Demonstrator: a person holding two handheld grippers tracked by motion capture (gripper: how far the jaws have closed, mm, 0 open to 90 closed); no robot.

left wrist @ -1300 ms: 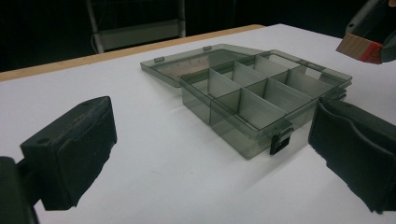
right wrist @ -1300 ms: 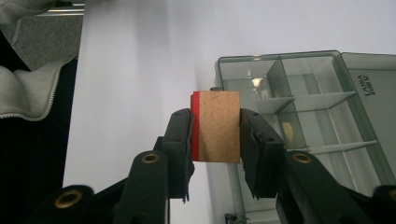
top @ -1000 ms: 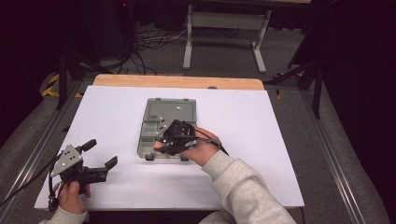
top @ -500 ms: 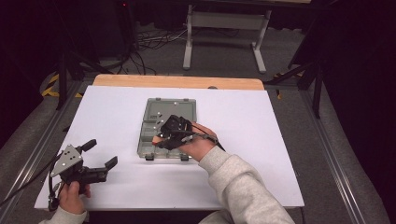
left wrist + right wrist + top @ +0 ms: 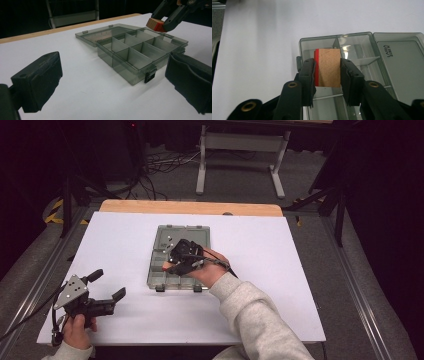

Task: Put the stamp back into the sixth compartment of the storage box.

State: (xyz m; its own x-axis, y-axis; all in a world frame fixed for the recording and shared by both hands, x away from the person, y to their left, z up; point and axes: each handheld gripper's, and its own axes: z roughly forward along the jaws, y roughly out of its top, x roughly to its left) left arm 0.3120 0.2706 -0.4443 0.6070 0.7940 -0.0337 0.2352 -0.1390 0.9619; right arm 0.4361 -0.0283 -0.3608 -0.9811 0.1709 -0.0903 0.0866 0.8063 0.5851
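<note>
A smoky clear compartment box [image 5: 159, 272] lies open in the middle of the white table, its lid [image 5: 187, 232] folded flat on the far side. My right gripper [image 5: 170, 265] hovers over the box's near-left compartments, shut on a small wooden block with one red side [image 5: 166, 267]. In the right gripper view the block [image 5: 328, 67] sits squeezed between the two pads above an empty compartment [image 5: 359, 47]. The left gripper view shows the same block [image 5: 155, 24] held above the box [image 5: 135, 56]. My left gripper [image 5: 109, 284] rests at the front left, open and empty, aimed at the box.
The white sheet [image 5: 280, 270] covers the table, with a wooden strip [image 5: 190, 207] along the far edge. Metal rails run down both sides. A grey stand [image 5: 240, 150] and cables lie on the floor beyond.
My right gripper has carried the block a little to the left and farther over the box. The left gripper has stayed where it was.
</note>
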